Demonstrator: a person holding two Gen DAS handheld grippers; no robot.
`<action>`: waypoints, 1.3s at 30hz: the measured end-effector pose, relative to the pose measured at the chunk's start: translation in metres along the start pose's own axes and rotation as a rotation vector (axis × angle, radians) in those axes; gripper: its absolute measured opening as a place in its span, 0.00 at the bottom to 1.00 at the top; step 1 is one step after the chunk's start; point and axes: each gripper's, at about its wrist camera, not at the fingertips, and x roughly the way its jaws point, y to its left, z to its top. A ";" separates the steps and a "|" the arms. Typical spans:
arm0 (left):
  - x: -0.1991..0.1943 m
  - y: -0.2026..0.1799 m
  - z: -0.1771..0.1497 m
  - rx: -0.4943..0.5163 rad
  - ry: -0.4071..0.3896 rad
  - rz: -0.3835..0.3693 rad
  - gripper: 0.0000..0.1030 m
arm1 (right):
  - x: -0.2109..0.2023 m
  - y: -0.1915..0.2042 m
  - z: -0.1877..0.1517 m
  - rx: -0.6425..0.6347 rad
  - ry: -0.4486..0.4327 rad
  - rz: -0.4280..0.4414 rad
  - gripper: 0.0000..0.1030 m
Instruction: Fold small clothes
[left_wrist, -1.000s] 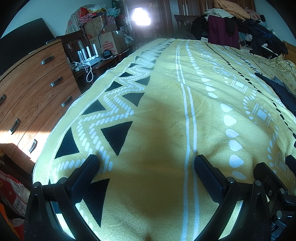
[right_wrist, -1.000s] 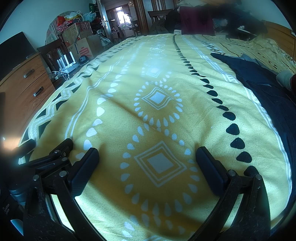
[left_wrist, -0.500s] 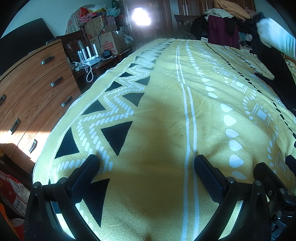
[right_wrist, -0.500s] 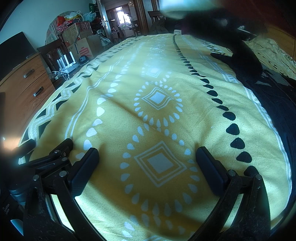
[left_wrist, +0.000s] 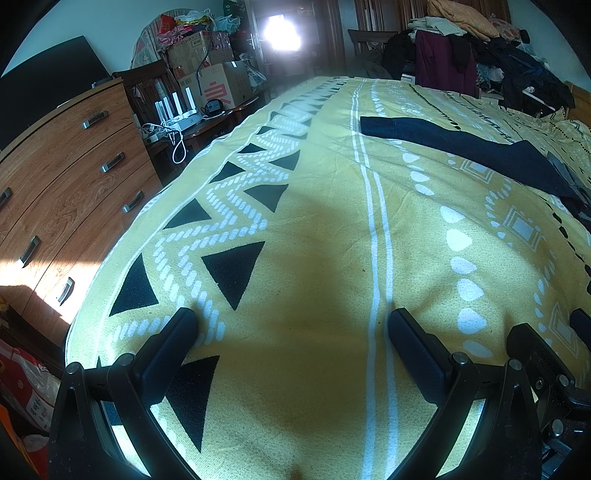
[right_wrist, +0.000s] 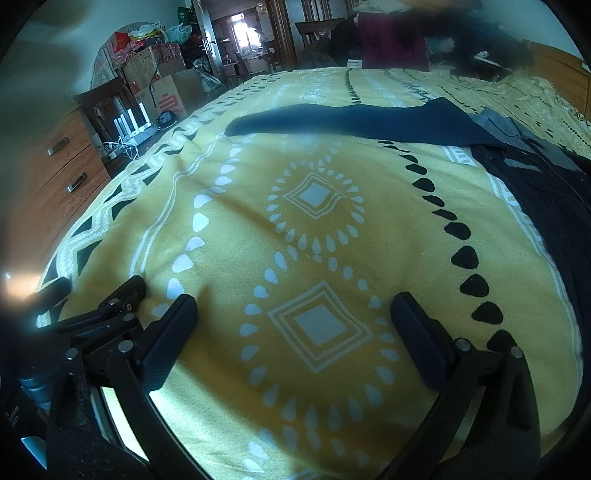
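A dark navy garment lies stretched across the yellow patterned bedspread, one long part reaching left past the white stripes. In the right wrist view the same navy garment runs from the middle of the bed to the right edge, with a grey inner patch showing. My left gripper rests open on the near end of the bed, nothing between its fingers. My right gripper also rests open on the bedspread beside it, empty. Both are well short of the garment.
A wooden chest of drawers stands left of the bed. Cardboard boxes and a cluttered side table sit beyond it. A pile of clothes on a chair lies at the far end.
The navy garment, earlier bunched at the right edge, was lifted by a person's hand and now lies spread across the bed. Neither gripper has moved.
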 end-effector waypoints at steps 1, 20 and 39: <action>0.000 0.000 0.000 0.000 0.002 -0.001 1.00 | 0.000 0.000 0.000 0.001 0.000 0.001 1.00; 0.000 0.000 -0.001 0.000 0.004 -0.001 1.00 | -0.001 0.001 0.000 0.001 0.000 0.001 1.00; 0.003 0.001 -0.001 0.000 0.022 -0.011 1.00 | 0.002 -0.004 0.001 -0.010 -0.001 -0.010 1.00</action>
